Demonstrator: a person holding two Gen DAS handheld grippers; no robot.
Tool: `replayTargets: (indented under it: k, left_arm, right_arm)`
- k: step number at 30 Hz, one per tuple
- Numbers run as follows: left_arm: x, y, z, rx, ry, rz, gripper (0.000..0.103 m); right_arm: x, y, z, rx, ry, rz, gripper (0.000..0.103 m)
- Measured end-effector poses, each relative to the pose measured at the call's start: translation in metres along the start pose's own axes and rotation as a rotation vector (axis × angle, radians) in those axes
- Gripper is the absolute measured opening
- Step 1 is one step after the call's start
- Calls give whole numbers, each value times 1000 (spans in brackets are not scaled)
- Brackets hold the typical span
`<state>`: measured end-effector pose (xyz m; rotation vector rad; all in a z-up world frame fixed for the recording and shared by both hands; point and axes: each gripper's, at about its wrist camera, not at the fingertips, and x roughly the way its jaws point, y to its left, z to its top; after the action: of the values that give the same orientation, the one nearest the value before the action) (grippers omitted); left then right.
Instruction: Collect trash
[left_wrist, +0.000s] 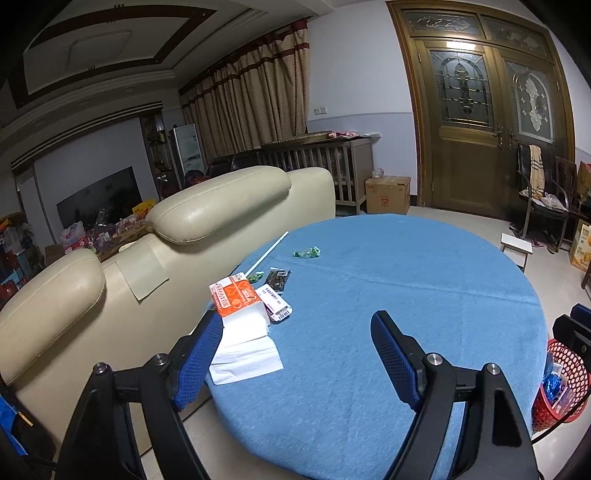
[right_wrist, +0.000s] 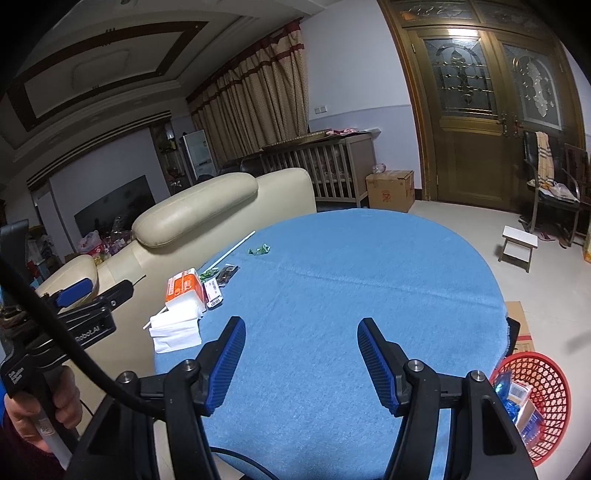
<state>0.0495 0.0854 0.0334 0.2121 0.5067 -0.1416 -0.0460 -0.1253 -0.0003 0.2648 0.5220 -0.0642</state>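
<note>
Both sets of jaws stand apart with nothing between them — your left gripper (left_wrist: 295, 354) spread wide, your right gripper (right_wrist: 301, 354) somewhat narrower — and both hover over bare blue cloth on the round surface (left_wrist: 424, 280). From either one, the remaining trash lies ahead and off to the left, bunched near the edge beside the cream sofa (left_wrist: 221, 206). Your left gripper is the nearer: the white tissue sheets (left_wrist: 245, 352) sit just past its left finger, with the orange tissue pack (left_wrist: 234, 293) beyond them. Further out come the barcoded wrapper (left_wrist: 277, 306), a dark packet (left_wrist: 277, 277), the green wrapper (left_wrist: 306, 253) and a white straw (left_wrist: 267, 253), whose long axis runs diagonally away toward the sofa. The red basket (right_wrist: 535, 398) sits low on your right, off the surface, so I judge each pick must cross to that side.
</note>
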Motion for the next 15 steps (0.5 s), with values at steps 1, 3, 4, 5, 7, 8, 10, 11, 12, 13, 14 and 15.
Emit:
replayTargets:
  k: [1,3,4,5,7,8,10,11,12,13,14,15]
  left_arm:
    - [0,1,0,-1,0,0,83]
    - [-3,2,0,-2,-3,-4,83]
    - [-4,3,0,-1,-6,-2,83]
    - [-6,4,-1,-1,-9,-1,83]
    - [-6,5,-1,1,-11,-2,83]
    - [-6,5,-1,3,-11,-3,83]
    - [-5,6,-1,7,-12,-2,83]
    - [-5,5,-2,10,-11,-4,83]
    - [-6,4,-2,13,-9,-6,83]
    - [-6,3,-2,16,-8,-7,83]
    - [-5,3,-2,18,-7,-6,83]
    - [-6,2,-2,19,-6,-7,83]
  right_arm:
    - [-1,0,0,3,-2,-2,67]
    - [-2,-1,2,11,-9,-8,67]
    - [-3,-1,3,13,-11,-11,67]
    - [-3,-1,3,15,-11,-13,67]
    - [-4,-2,3,16,-11,-17,67]
    - [-3,-3,2,17,-9,-20,67]
    - [0,-3,3,21,-2,-21,67]
    - [3,-3,2,26,3,-20,67]
    - [4,-3,2,29,7,-19,67]
    - [5,-3,2,30,9,-18,67]
    - [7,-3,2,29,11,-17,67]
    - [8,-2,3,27,12,-17,67]
